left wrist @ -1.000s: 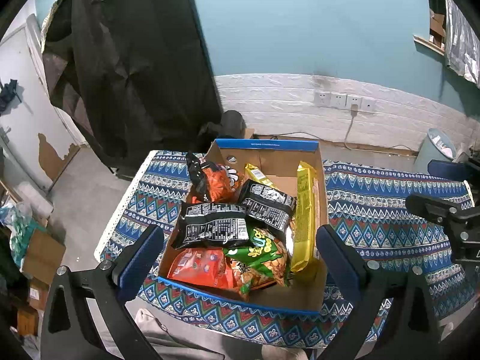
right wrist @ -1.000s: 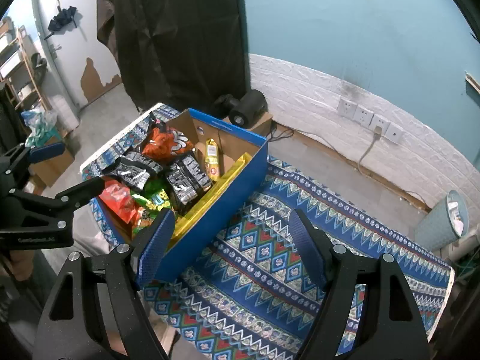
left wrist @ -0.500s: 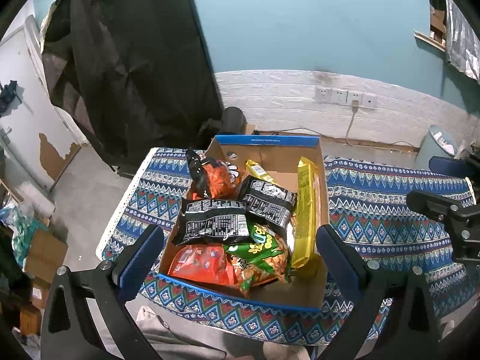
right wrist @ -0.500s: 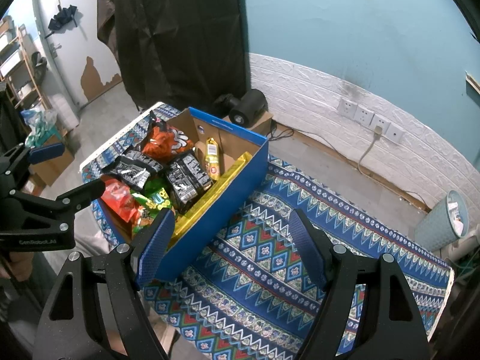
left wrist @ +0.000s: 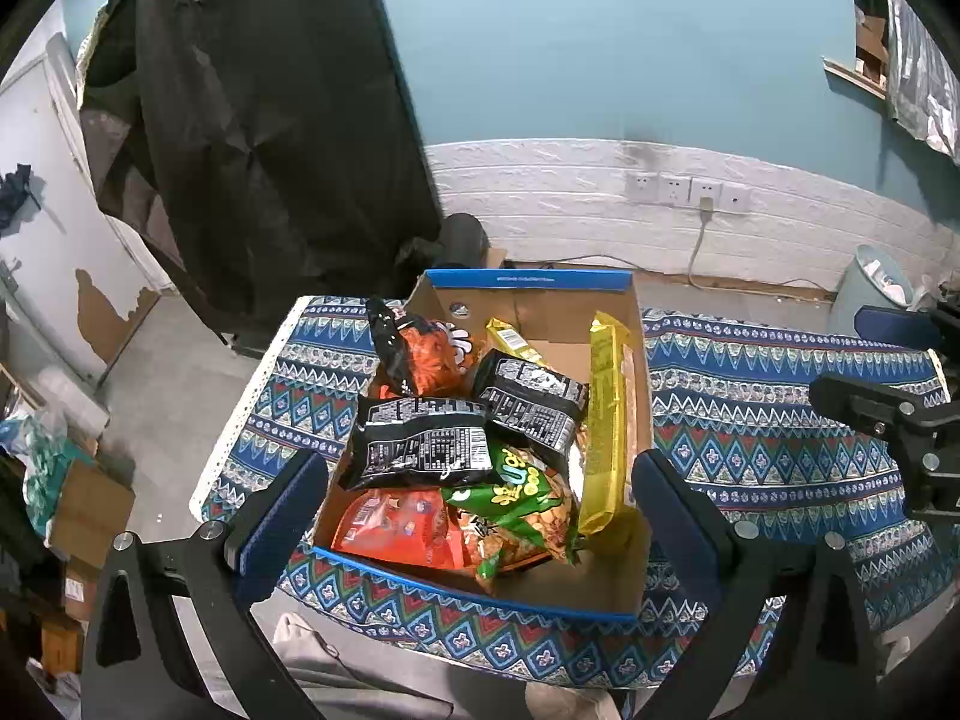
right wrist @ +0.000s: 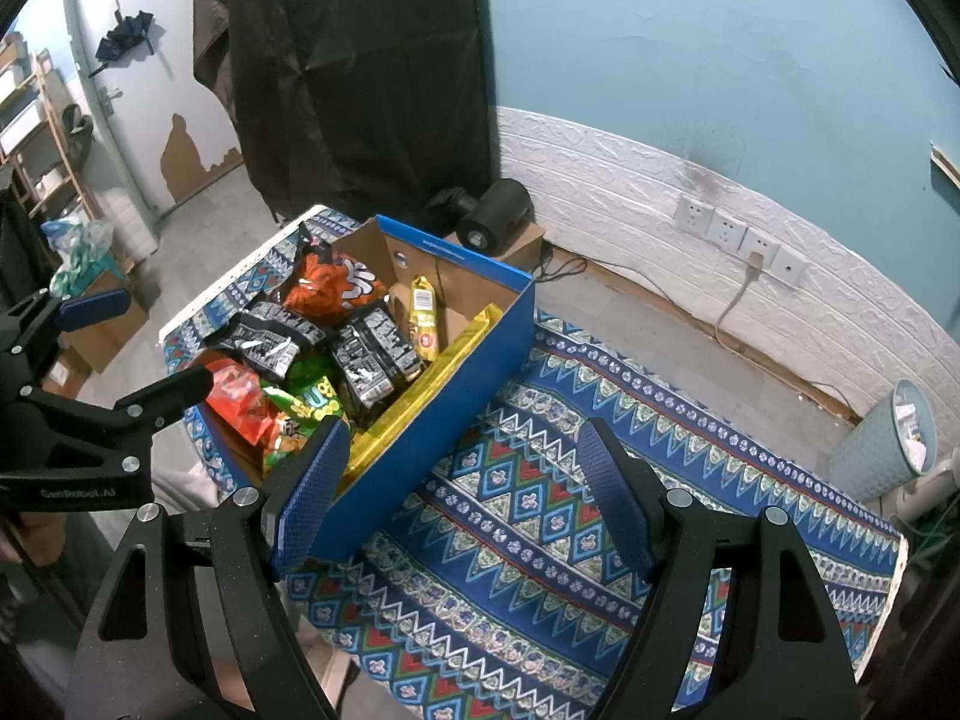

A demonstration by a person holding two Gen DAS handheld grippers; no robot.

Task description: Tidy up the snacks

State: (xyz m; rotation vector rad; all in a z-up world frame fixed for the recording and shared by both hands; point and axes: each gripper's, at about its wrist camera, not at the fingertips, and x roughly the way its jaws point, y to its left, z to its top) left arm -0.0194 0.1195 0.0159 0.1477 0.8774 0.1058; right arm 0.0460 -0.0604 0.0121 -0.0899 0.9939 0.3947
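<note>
An open cardboard box (left wrist: 531,279) with a blue rim stands on the left half of a table under a patterned blue cloth (left wrist: 750,396). Inside lie two black packets (left wrist: 420,444), an orange bag (left wrist: 432,354), a red bag (left wrist: 396,528), a green bag (left wrist: 516,498), a long yellow pack (left wrist: 606,420) along the right wall and a small yellow bar (left wrist: 510,339). My left gripper (left wrist: 480,516) hovers open above the box's near end, holding nothing. My right gripper (right wrist: 462,480) hangs open and empty over the cloth beside the box's blue wall (right wrist: 432,414).
A pale bin (right wrist: 894,438) stands on the floor past the table's right end. A black cylinder (right wrist: 495,222) lies on a small carton behind the box. A black curtain (left wrist: 270,120) hangs at the back left. Cartons (left wrist: 90,510) sit on the floor at left.
</note>
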